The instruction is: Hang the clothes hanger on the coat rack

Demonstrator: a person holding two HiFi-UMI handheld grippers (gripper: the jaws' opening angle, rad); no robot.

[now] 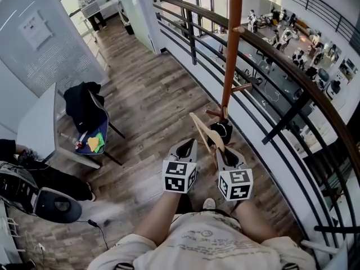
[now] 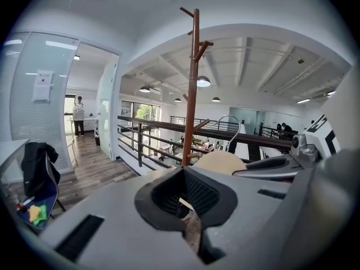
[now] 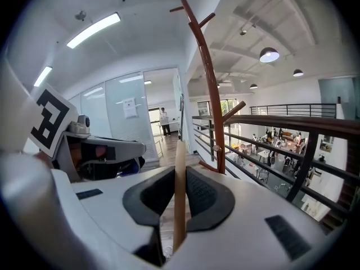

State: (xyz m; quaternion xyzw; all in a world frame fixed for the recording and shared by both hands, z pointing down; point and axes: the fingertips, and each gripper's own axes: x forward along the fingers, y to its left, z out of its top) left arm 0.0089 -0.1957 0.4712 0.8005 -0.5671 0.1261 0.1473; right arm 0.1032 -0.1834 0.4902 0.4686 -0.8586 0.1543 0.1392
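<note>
View from above of a person on a wood-floored balcony, holding a claw tool in each hand. The right claw pinches a wooden clothes hanger. In the right gripper view, the hanger stands edge-on, clamped between that claw's two dark pads. The left claw sits just beside it, pressed nearly together, and seems to hold nothing. From the left gripper view, the hanger's pale body and its metal hook show off to the right.

The hanger is low, near the foot of the coat rack. The rack is a tall brown pole with angled pegs, standing close to a dark railing.

The step in hand looks like carrying the hanger up to a peg. To do it well, keep the right claw firm, raise the hanger and turn the open side of the hook toward a peg. Lower it until the hook takes the weight, then let go. The left claw could steady any swing.
</note>
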